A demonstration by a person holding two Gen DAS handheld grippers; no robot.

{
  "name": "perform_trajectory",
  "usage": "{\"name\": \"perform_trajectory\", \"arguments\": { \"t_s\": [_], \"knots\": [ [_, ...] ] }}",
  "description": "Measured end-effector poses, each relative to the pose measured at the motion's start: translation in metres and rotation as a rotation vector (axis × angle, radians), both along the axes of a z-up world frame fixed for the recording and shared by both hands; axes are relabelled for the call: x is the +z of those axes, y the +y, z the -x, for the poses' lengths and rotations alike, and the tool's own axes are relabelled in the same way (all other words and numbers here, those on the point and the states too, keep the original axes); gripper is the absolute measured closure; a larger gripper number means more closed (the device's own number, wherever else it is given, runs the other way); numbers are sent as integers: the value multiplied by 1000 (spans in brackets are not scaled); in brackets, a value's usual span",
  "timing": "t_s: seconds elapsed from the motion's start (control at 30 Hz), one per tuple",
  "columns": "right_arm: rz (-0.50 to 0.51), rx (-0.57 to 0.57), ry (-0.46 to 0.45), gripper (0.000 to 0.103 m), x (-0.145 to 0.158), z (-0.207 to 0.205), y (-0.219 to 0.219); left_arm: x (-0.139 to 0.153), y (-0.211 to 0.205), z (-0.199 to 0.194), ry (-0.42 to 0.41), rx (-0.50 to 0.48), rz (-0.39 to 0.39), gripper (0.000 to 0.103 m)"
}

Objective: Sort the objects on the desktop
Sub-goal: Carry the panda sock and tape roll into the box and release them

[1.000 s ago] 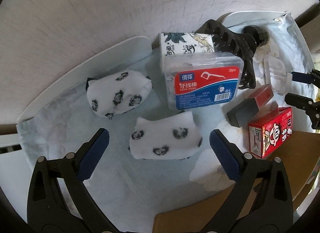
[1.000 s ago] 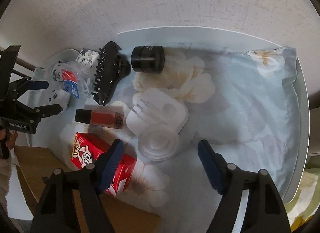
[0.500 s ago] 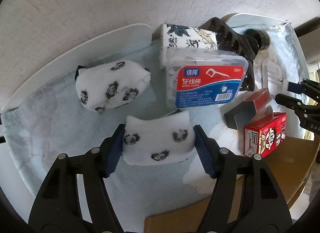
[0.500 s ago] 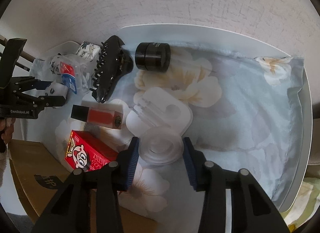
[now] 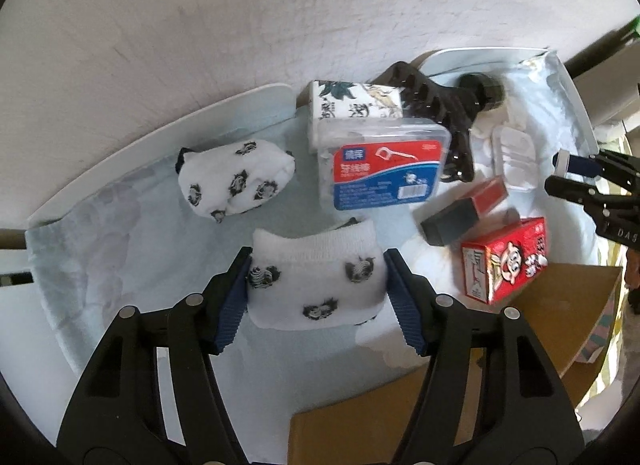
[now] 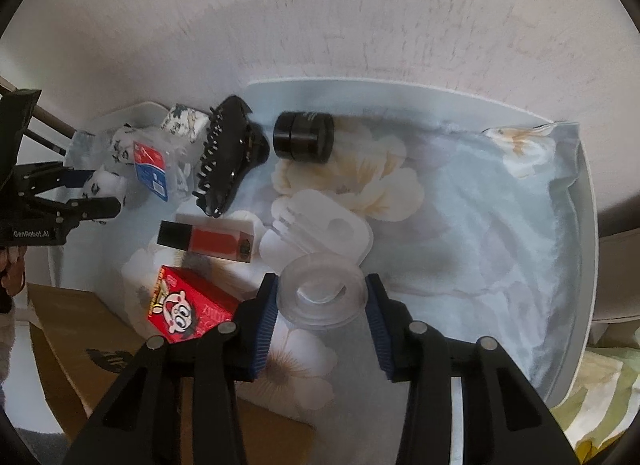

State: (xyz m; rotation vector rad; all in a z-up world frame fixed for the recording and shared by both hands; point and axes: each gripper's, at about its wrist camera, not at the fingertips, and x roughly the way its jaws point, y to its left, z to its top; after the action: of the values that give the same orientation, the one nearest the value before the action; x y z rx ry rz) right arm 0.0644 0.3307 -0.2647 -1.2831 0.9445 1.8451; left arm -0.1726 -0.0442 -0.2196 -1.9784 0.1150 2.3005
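Left gripper (image 5: 316,297) clamps the folded white sock (image 5: 316,285), black-printed, soft knit, lying on the cloth-lined tray (image 5: 168,133). Right gripper (image 6: 322,307) squeezes a clear round tape roll (image 6: 322,297) on the floral cloth (image 6: 460,225). Beside the sock: a second sock (image 5: 234,181), a clear floss-pick box (image 5: 382,171) with a red-blue label, a red carton (image 5: 504,257) with a cartoon face, and a black claw clip (image 6: 228,161).

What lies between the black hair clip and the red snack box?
A red and black lipstick lies on the cloth between the hair clip and the snack box. The right wrist view shows this best.
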Motion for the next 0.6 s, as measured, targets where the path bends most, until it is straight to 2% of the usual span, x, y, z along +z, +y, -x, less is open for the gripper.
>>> {"name": "perform_trajectory", "arguments": {
  "t_s": [0.2, 0.23, 0.37, 0.6],
  "knots": [
    [-63, -11, 49, 63, 43, -12, -16, 37, 7, -18, 70, -26, -12, 41],
    [-74, -8, 55, 63, 53, -7, -18, 47, 19, -18, 87, -30, -16, 41],
    [-123, 17, 82, 63, 87, 13, -29, 89, 19, -29, 159, -66, -21, 41],
    [-181, 69, 108, 63, 129, 27, -92, 150, 26, -81, 269, -131, -18, 41]
  ]
}}
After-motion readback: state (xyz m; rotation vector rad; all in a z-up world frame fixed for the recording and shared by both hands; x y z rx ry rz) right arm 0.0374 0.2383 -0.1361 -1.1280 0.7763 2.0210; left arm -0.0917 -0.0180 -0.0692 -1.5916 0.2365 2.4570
